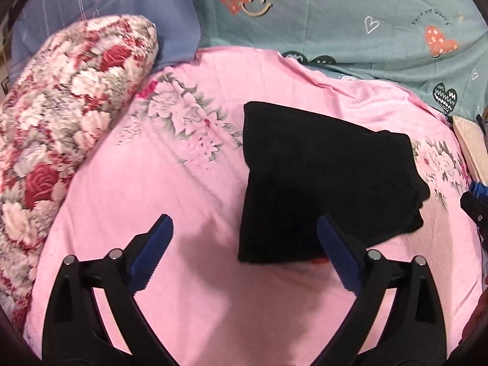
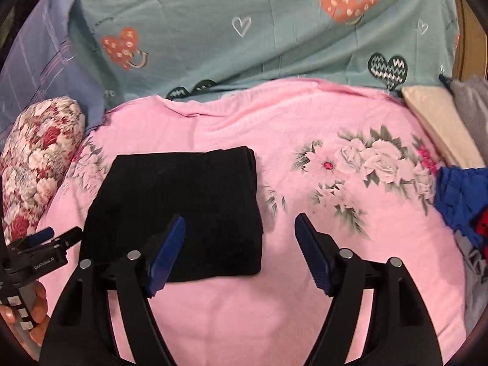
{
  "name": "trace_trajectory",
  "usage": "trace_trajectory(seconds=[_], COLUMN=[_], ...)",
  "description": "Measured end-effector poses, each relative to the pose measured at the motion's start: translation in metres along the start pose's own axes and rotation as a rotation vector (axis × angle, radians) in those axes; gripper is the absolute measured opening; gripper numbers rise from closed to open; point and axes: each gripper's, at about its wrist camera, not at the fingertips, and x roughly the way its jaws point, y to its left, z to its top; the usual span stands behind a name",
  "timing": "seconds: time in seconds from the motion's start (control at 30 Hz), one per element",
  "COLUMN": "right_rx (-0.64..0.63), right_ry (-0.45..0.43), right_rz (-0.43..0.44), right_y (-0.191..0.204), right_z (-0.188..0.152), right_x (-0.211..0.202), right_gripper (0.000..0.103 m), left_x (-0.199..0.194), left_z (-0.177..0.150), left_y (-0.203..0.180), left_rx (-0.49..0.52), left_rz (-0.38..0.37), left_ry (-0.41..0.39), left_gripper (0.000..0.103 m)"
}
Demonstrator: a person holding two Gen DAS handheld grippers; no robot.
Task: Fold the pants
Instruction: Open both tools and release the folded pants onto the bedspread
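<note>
Folded black ribbed-fabric pants (image 1: 323, 183) lie flat on pink floral bedsheet (image 1: 189, 274). Left gripper (image 1: 244, 244) wide, empty, pants at its right finger; right gripper (image 2: 241, 244) wide, empty, pants under its left finger

Place: home bedroom, a bed surface.
Beneath jaws: pink floral cotton bedsheet (image 2: 213, 320).
Beyond jaws: teal heart-print quilt (image 2: 274, 30).
Left of jaws: rolled red-and-white rose-print blanket (image 1: 61, 106); lilac pillow (image 1: 106, 9).
Right of jaws: heaped clothing (image 2: 460, 201).
</note>
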Motion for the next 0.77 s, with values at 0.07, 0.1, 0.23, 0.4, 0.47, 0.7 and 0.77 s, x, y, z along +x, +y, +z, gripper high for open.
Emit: trace_trajectory(seconds=[0.07, 0.1, 0.23, 0.4, 0.47, 0.7, 0.77], right_rx=[-0.04, -0.05, -0.1, -0.128, -0.116, -0.114, -0.118], right_ry=[-0.047, -0.065, -0.149, -0.169, -0.164, -0.182, -0.186], right_rz=[-0.079, -0.1, -0.105, -0.085, -0.068, -0.067, -0.07], right_y=[0.013, 0.016, 0.032, 0.044, 0.045, 0.048, 0.049], right_z=[-0.011, -0.016, -0.042, -0.067, -0.073, -0.088, -0.093], right_x=[-0.018, -0.025, -0.055, -0.077, -0.082, -0.104, -0.108], right_gripper=[0.08, 0.094, 0.1, 0.1, 0.1, 0.1, 0.1], left_x=[-0.016, -0.024, -0.048, -0.071, -0.077, -0.091, -0.094], left_z=[-0.009, -0.014, -0.031, -0.049, -0.055, -0.071, -0.075], left_y=[0.001, 0.002, 0.004, 0.009, 0.008, 0.004, 0.003], left_rx=[0.01, 0.014, 0.034, 0.02, 0.025, 0.038, 0.046], left_rz=[0.005, 0.007, 0.006, -0.018, -0.018, -0.015, -0.01], left_ry=[-0.025, -0.034, -0.057, -0.081, -0.083, -0.079, -0.084], left_gripper=[0.098, 0.098, 0.1, 0.101, 0.101, 0.101, 0.101])
